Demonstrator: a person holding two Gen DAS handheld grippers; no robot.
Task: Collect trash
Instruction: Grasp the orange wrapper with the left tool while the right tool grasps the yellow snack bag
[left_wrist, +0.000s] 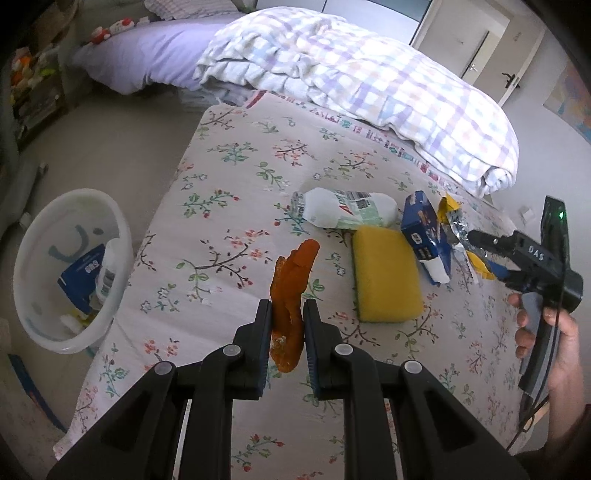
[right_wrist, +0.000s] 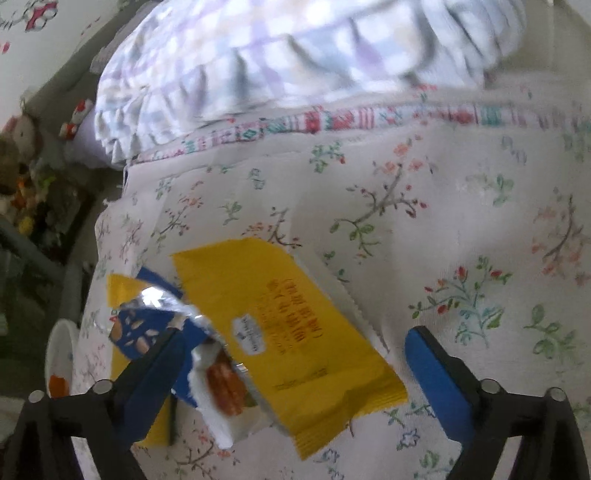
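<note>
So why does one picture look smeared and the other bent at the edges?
Right wrist view: motion blur smears the checked quilt and the yellow wrapper. Left wrist view: sharp, but the fisheye lens curves the bed and darkens the corners.

A bed (left_wrist: 229, 206) fills the room, spread with a pale floral sheet. A checked quilt (left_wrist: 369, 85) lies bunched toward its far end, beside a lilac pillow (left_wrist: 147, 62). The floor (left_wrist: 110, 147) is pale and bare. Cluttered shelves (left_wrist: 33, 85) stand at the left; white doors (left_wrist: 491, 55) show beyond in soft daylight.
</note>
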